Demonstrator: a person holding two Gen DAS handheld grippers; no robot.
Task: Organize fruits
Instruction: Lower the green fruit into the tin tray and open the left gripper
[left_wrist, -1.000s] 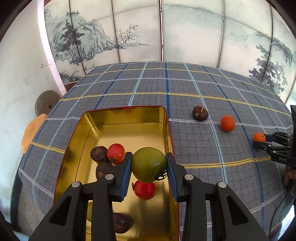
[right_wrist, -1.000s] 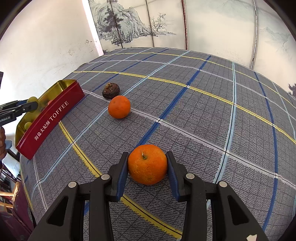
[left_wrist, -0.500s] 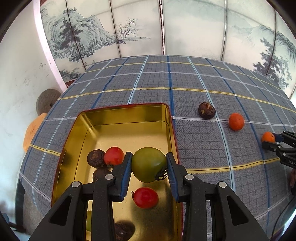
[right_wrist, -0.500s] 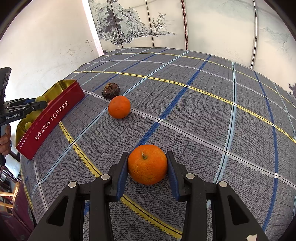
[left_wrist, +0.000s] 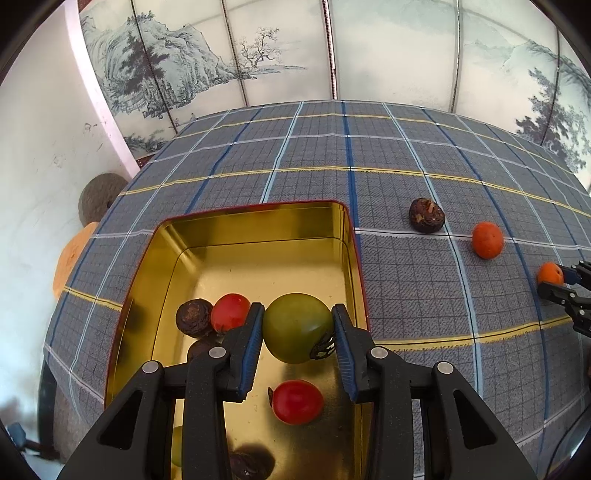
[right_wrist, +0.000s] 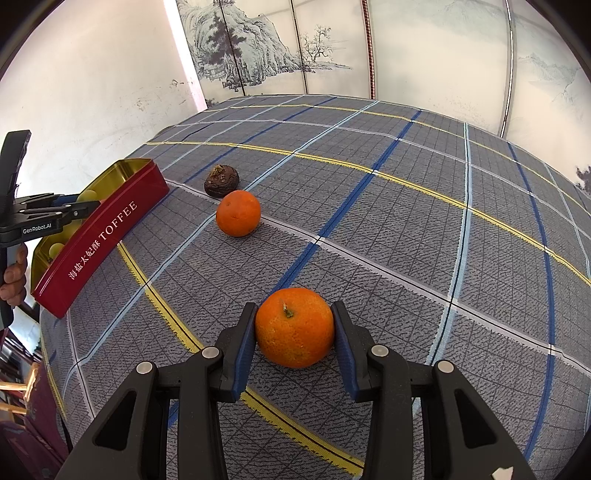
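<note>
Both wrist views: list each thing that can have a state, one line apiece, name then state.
left gripper: jaws shut on the green tomato, above the tin
green tomato: gripped, off the tin floor
right gripper: jaws shut on the near orange
near orange: gripped, at the cloth
toffee tin: open, lidless, holding fruit
far orange: loose on the cloth
dark fruit: loose on the cloth

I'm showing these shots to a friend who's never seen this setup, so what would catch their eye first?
Probably the green tomato gripped by the left gripper above the gold-lined red tin, where red tomatoes and dark fruits already lie. Next, the bright orange between the fingers of the right gripper on the plaid tablecloth, with a second orange and a dark fruit beyond it.
</note>
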